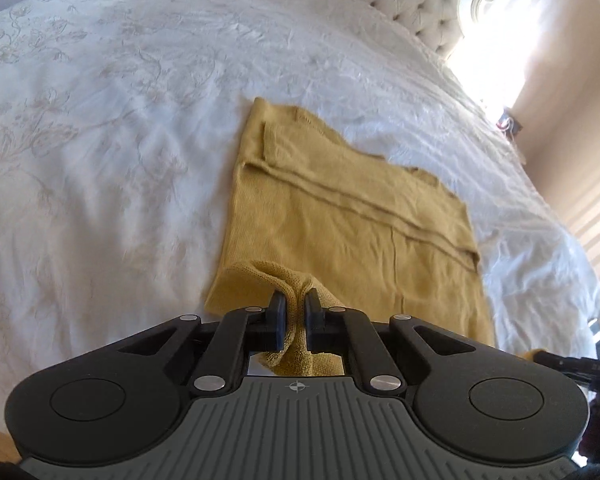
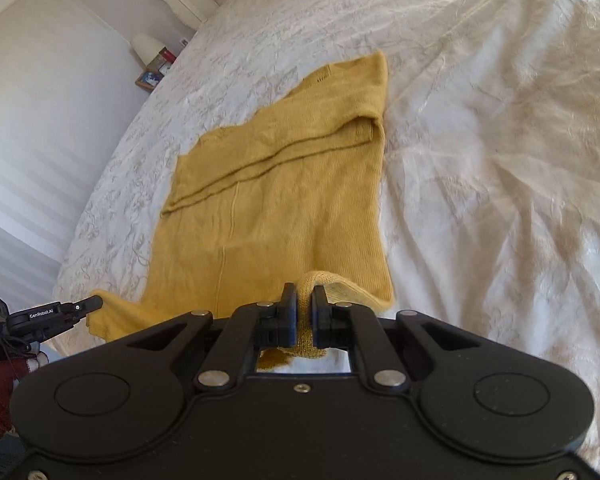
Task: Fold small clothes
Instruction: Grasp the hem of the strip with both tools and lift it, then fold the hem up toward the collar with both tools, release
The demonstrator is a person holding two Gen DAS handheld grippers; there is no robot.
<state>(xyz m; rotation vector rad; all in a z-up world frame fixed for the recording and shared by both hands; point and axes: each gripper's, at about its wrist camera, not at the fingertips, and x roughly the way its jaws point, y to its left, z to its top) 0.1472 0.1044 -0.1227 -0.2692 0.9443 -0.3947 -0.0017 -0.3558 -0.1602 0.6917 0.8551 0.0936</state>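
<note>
Fold step in hand: near hem of mustard-yellow knitted garment (image 1: 340,216) pinched at both corners and raised off white embroidered bedspread (image 1: 100,140).

Left gripper (image 1: 294,312) clamped tight on hem corner at 6 o'clock of left view; right gripper (image 2: 304,306) clamped likewise at 6 o'clock of right view. Garment flat beyond, sleeves folded across, toward 12 o'clock. Both grippers angled downward. Next, by judgement: hem carried evenly toward 12 o'clock, laid on far edge.
</note>
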